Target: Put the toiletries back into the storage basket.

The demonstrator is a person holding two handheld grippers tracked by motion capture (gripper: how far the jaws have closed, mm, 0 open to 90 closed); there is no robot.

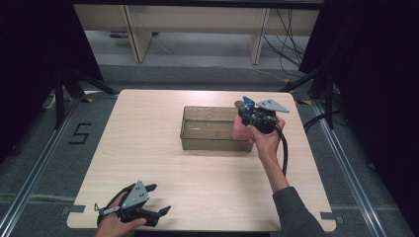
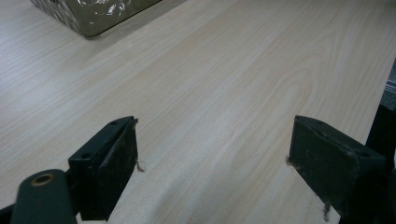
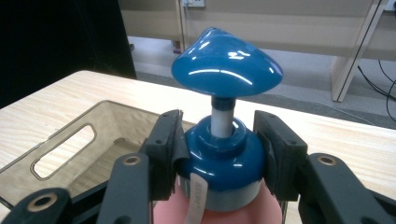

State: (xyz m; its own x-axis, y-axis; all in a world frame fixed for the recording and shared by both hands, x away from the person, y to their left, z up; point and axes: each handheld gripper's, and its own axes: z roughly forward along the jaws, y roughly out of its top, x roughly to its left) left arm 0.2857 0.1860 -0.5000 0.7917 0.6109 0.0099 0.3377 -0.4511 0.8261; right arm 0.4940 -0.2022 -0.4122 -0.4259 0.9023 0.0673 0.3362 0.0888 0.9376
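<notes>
pump bottle (image 3: 219,154) upright, axis vertical | right tool (image 3: 219,151) clamps collar

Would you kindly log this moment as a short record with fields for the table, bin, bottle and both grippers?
table: light wood table
bin: clear brown plastic bin, seems empty, handle slot in an end wall
bottle: pink pump bottle with blue pump, held upright at the bin's right end
right gripper: right gripper shut on the bottle's blue collar
left gripper: left gripper open, holding nothing, at the table's near left edge
</notes>
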